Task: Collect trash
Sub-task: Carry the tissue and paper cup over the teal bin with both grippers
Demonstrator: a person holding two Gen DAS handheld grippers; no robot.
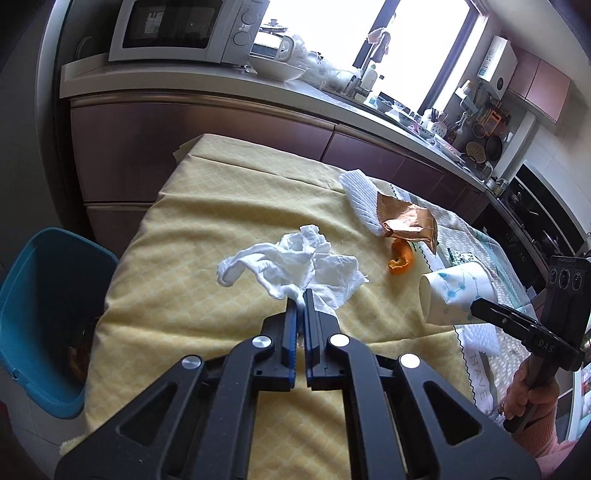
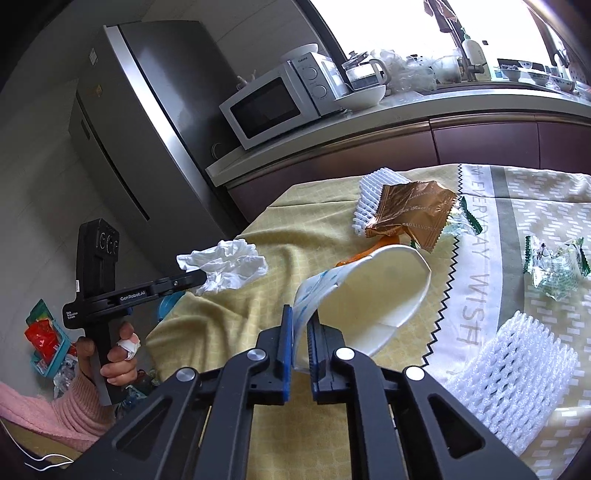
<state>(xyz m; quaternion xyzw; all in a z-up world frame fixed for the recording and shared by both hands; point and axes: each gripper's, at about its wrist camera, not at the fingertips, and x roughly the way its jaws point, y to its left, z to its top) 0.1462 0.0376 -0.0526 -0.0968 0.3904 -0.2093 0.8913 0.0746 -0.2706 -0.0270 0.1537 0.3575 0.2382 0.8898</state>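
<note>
My left gripper is shut on a crumpled white tissue and holds it above the yellow tablecloth; the tissue also shows in the right wrist view. My right gripper is shut on the wall of a squashed paper cup, white with blue print; the cup also shows in the left wrist view. On the cloth lie a copper snack wrapper, an orange peel and a white foam net.
A blue bin stands on the floor left of the table. Another foam net and clear green-edged wrappers lie on the patterned cloth at the right. A counter with a microwave runs behind the table.
</note>
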